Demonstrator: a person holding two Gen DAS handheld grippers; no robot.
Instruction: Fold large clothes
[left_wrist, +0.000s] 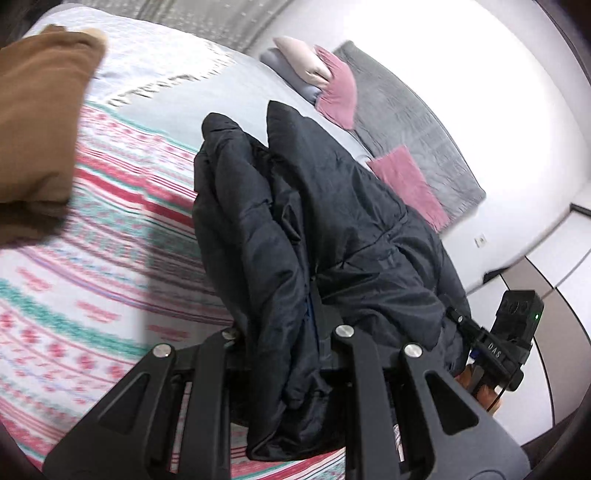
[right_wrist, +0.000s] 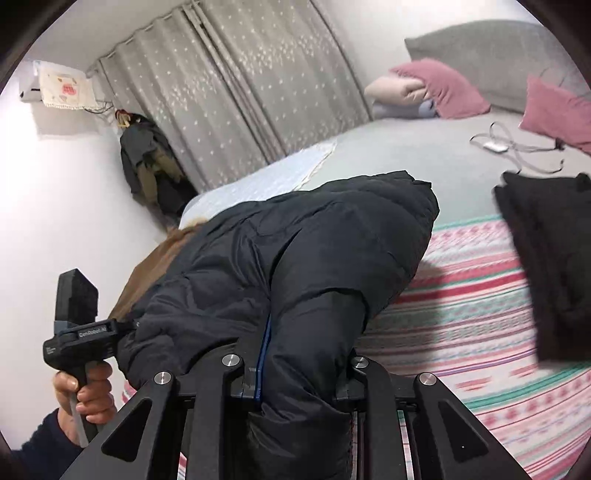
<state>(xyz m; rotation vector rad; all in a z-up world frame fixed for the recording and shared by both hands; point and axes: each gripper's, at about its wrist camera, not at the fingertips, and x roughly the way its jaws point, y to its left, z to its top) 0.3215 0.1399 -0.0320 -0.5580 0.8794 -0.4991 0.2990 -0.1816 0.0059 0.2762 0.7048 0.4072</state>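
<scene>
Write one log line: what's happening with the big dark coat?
left gripper: shut on dark coat | right gripper: shut on dark coat | coat: bunched, lifted above striped blanket

Bed with striped blanket over its near end and grey sheet beyond. Pink pillows and grey headboard at the far edge. Patterned curtain, white cable, wall air conditioner.

We see the jacket hanging between both grippers above the bed's foot end. A folded garment lies on the blanket at its left edge, another folded garment toward the right edge. Pillows lean at the head end.
</scene>
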